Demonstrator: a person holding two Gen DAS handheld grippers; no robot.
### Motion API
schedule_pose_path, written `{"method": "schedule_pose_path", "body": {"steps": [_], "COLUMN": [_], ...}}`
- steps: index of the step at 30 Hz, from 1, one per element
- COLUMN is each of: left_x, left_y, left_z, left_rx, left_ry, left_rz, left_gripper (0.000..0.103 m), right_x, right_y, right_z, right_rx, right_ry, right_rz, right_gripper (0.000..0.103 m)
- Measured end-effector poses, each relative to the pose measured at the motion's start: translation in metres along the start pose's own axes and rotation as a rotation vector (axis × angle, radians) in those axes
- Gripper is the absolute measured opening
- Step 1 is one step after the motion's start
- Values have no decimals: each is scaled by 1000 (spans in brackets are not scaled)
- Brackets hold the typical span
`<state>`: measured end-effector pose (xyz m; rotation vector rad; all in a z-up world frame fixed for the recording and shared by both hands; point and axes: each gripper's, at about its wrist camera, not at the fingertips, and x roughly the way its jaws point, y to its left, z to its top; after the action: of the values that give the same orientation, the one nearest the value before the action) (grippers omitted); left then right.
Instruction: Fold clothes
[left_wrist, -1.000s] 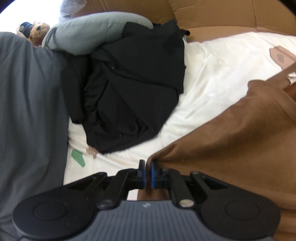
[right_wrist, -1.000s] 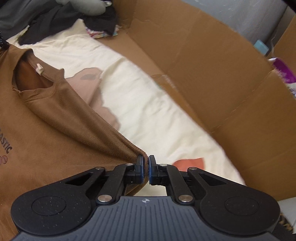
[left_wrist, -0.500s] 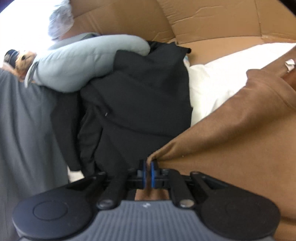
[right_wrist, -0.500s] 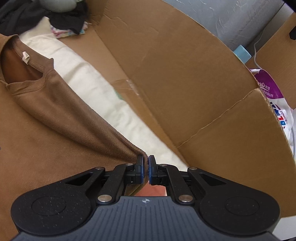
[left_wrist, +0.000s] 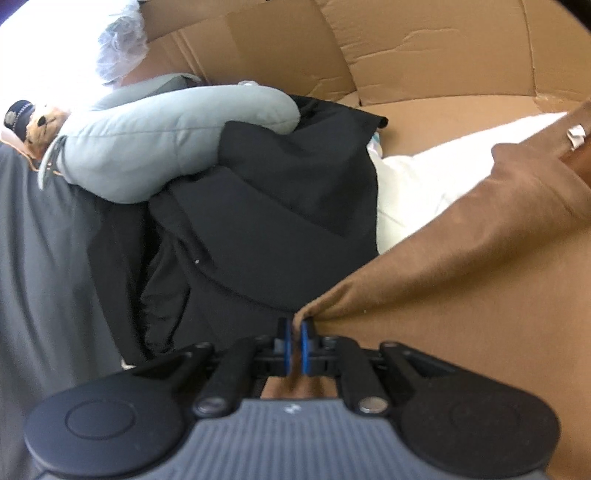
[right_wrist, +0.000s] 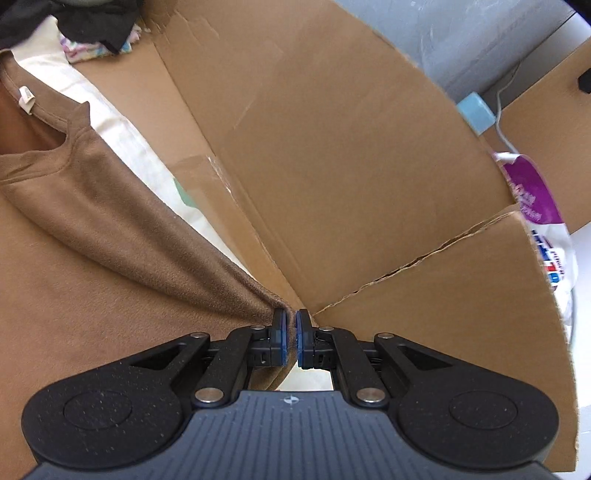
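Note:
A brown T-shirt (left_wrist: 461, 280) stretches across the right of the left wrist view; my left gripper (left_wrist: 294, 332) is shut on a pinched corner of its fabric. The same brown T-shirt (right_wrist: 92, 258) fills the left of the right wrist view, neckline and white label up at the top left. My right gripper (right_wrist: 289, 325) is shut on another corner of it, close to a cardboard wall. The cloth is pulled taut between the two grips over a cream sheet (left_wrist: 424, 184).
A black garment pile (left_wrist: 266, 229) lies just beyond the left gripper, with a pale grey-green padded piece (left_wrist: 166, 147) on it and grey cloth (left_wrist: 44, 258) at left. Cardboard walls (right_wrist: 332, 166) ring the surface. A purple-and-white bag (right_wrist: 535, 206) sits beyond the wall.
Both grippers have carried the shirt forward: the black pile now sits right by the left gripper, the cardboard wall has closed in on the right one, and less cream sheet shows.

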<state>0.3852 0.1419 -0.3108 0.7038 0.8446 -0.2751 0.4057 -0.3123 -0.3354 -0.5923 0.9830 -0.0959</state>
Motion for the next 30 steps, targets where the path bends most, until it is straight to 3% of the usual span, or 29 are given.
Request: {"method": "schedule_pose_path", "body": {"steps": [7,11,15,24,30], "left_x": [23,17,-3,-64,-99], "left_y": [-8,-4,5,19,12], "left_z": [15,17,10,-22,-45], "left_rx": [15,-7,-32,-98,-155], "left_ry": [39,49,42,45,97], "left_rz": [0,-21,-36,-106,-183], "left_gripper": [9,17,23,23,23], "right_x": [38,46,27,-30,-70], "right_y": [3,6,0,-13,-21], "right_z": [3,-1,-7,-31,-61], "right_rx": [42,58,71,123,193], "right_ry": [65,80,34,-19,-36], "right_rz": [36,70,76,128,170], "right_gripper": [4,18,38,40,39]}}
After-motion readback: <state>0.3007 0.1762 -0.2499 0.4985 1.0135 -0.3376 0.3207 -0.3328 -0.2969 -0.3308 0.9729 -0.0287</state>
